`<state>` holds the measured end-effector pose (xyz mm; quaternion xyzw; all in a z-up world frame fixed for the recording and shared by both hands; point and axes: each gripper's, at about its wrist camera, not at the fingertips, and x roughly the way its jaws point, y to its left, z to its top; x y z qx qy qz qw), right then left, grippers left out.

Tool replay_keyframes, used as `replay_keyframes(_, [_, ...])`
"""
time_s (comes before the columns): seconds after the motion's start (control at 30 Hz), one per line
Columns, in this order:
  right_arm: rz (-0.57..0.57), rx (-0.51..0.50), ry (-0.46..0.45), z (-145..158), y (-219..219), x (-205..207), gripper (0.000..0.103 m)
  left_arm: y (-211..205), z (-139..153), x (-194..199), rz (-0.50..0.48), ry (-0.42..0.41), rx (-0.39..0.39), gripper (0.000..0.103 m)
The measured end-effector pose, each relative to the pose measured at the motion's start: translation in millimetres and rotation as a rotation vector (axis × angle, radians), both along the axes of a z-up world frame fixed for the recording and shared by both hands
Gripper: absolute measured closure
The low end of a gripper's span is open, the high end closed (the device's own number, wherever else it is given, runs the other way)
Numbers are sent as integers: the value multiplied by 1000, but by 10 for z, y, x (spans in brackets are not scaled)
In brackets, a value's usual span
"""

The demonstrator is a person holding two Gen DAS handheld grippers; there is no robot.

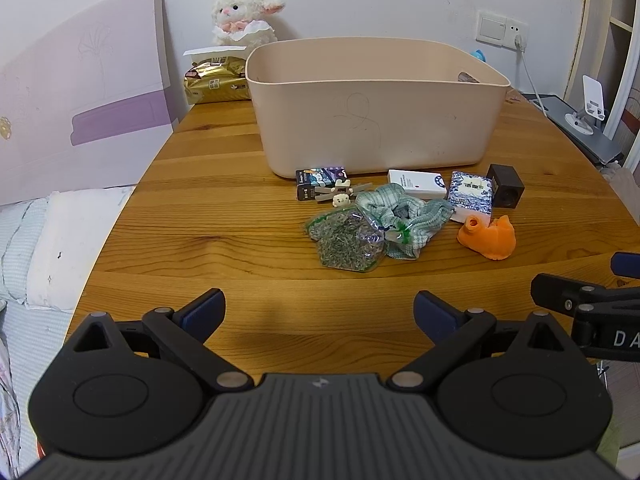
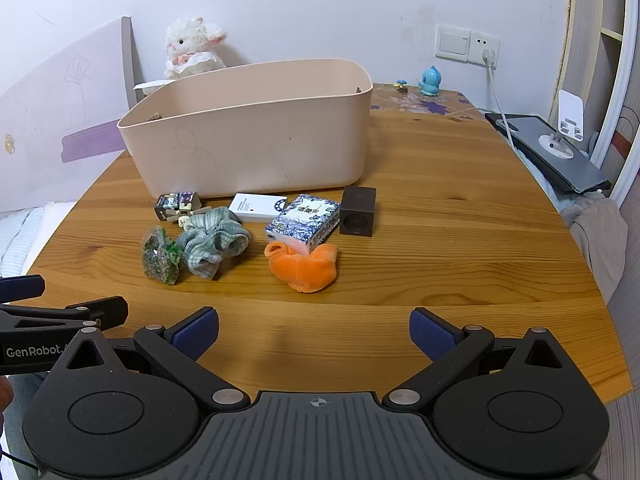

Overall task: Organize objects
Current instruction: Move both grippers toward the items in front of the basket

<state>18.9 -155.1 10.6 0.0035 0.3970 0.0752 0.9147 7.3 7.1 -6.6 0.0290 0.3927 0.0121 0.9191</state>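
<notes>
A beige plastic bin [image 1: 376, 120] [image 2: 256, 136] stands on the wooden table [image 1: 200, 240] [image 2: 460, 240]. In front of it lie a clear bag of dried herbs [image 1: 346, 240] [image 2: 158, 258], a green checked cloth [image 1: 404, 216] [image 2: 212, 244], an orange plush piece [image 1: 488, 238] [image 2: 304, 266], a blue-patterned box [image 1: 470, 196] [image 2: 302, 220], a white box [image 1: 416, 184] [image 2: 256, 206], a dark cube [image 1: 505, 185] [image 2: 357, 211], a small dark box [image 1: 320, 182] [image 2: 176, 202] and a small bear clip [image 1: 340, 194]. My left gripper [image 1: 318, 312] and right gripper [image 2: 314, 330] are open and empty near the front edge.
A plush lamb [image 1: 244, 14] [image 2: 192, 46] and a gold packet [image 1: 216, 82] sit behind the bin. A blue toy figure [image 2: 430, 82] stands at the back right. A phone stand [image 2: 564, 128] on a dark slab lies at the right edge. A bed [image 1: 40, 240] is at left.
</notes>
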Motion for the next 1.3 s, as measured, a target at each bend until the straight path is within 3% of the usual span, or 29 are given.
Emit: replay_keyframes(1.3, [26,-32,25,-132,63,276,0,104,-153,271,4,45,-21,2])
